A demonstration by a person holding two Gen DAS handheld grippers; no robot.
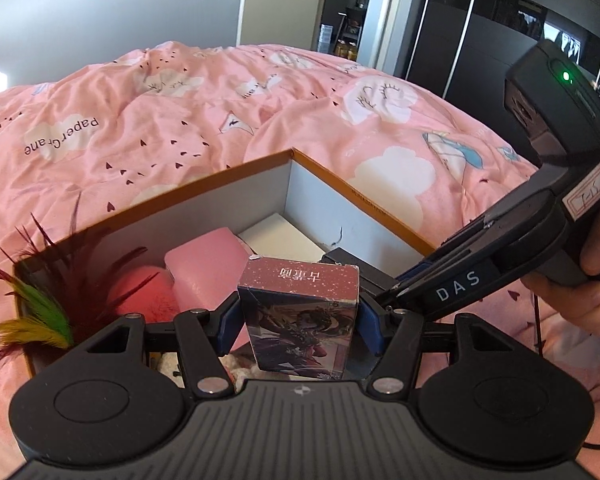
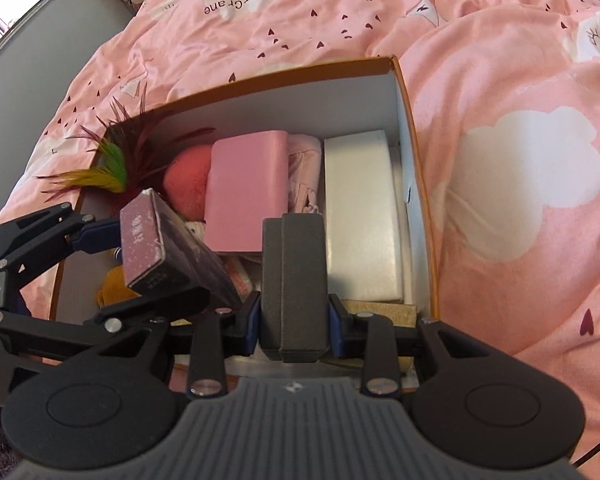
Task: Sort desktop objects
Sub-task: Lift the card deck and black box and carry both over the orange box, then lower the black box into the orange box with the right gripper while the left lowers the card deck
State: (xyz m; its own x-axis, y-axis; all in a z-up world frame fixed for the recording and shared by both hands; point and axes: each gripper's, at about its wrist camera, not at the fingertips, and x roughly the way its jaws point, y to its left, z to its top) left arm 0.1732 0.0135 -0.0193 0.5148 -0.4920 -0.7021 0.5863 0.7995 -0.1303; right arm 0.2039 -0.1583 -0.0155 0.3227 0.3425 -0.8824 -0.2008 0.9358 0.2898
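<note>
Left tool pinches card box upright; right tool pinches dark case. Both hang over open storage box on bed, probably for dropping inside beside pink pouch.

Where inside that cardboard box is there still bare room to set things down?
Hardly anywhere. The orange-edged cardboard box is packed: white foam block along the right wall, pink rectangular case mid-box, round red plush and feathers at left. Only slim gaps remain, by the near left wall; otherwise the open pink bedspread.
</note>
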